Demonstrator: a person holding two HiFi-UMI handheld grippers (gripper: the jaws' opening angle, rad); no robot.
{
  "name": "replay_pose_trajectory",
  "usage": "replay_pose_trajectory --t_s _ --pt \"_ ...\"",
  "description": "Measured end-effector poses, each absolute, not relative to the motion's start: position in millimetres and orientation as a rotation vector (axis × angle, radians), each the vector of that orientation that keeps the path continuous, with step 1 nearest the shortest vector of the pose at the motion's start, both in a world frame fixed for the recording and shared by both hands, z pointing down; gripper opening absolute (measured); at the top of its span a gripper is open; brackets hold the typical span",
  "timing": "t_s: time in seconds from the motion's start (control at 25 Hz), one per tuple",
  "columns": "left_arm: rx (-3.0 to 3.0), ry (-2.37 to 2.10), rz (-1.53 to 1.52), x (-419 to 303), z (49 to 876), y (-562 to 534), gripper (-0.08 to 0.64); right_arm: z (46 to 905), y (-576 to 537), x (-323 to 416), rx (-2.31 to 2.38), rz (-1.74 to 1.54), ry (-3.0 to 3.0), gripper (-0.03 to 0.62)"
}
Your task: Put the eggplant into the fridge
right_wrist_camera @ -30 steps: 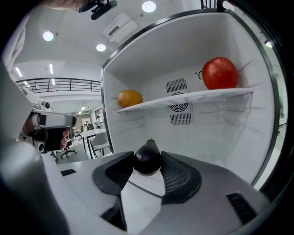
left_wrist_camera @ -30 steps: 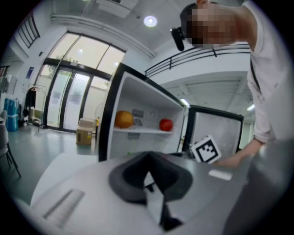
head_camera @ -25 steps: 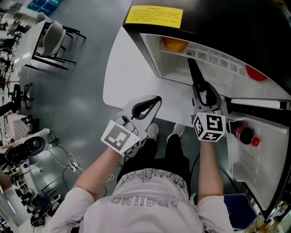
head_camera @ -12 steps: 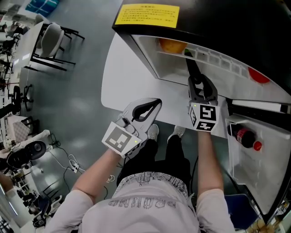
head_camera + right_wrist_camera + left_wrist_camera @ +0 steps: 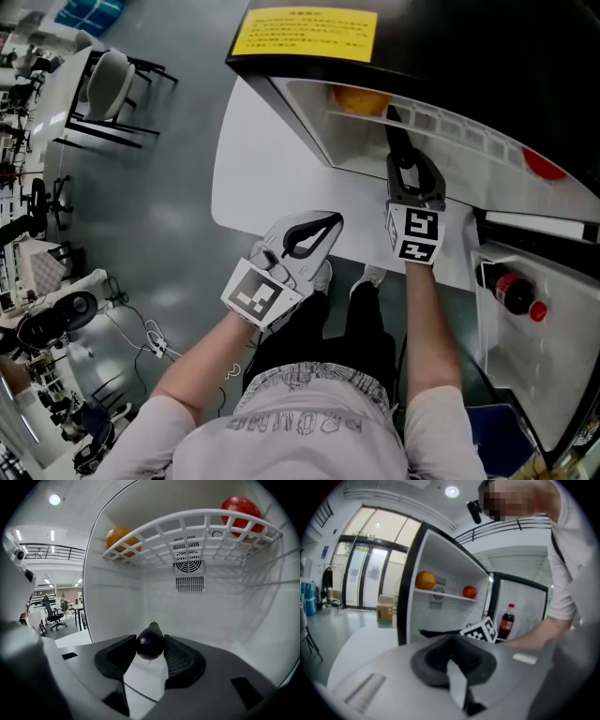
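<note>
A dark purple eggplant (image 5: pixel 394 131) is pinched between the pads of my right gripper (image 5: pixel 410 178), its tip pointing into the open white fridge (image 5: pixel 309 112). The right gripper view shows the eggplant (image 5: pixel 150 640) in the right gripper (image 5: pixel 150 649), just inside the lower compartment under the wire shelf (image 5: pixel 187 531). My left gripper (image 5: pixel 323 223) hangs in front of the fridge door opening, its fingertips together with nothing in them. From the left gripper view, past the left gripper (image 5: pixel 452 660), the eggplant (image 5: pixel 438 632) lies level, entering the fridge.
An orange (image 5: pixel 119 538) and a red tomato (image 5: pixel 241 508) rest on the wire shelf above. A cola bottle (image 5: pixel 513 292) stands in the open door's rack at the right. A chair and desk (image 5: pixel 108 89) stand at the far left on the grey floor.
My right gripper has carried the eggplant a little lower and further toward the fridge interior. The left gripper has sunk slightly and drifted a bit right.
</note>
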State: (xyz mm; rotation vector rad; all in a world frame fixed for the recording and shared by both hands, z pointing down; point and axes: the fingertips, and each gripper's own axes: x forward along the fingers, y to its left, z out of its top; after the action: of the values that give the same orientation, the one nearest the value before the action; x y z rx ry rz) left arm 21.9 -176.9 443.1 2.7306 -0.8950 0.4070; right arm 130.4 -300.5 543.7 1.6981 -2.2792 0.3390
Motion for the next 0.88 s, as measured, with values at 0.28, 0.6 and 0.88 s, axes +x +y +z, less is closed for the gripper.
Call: replay_pose_trajectory --t_s 0.28,0.6,0.88 --pt "2.719 -0.908 0.381 20 445 -180 0.007 561 -307 127 1.695 0.309 -2.219 0.179" --pt "2.709 -0.898 0.395 17 451 -179 0.008 568 -315 126 1.711 0.327 -2.184 0.179" --pt "2.710 -0.891 0.383 18 451 -181 0.007 579 -318 125 1.697 0.329 -2.131 0.179"
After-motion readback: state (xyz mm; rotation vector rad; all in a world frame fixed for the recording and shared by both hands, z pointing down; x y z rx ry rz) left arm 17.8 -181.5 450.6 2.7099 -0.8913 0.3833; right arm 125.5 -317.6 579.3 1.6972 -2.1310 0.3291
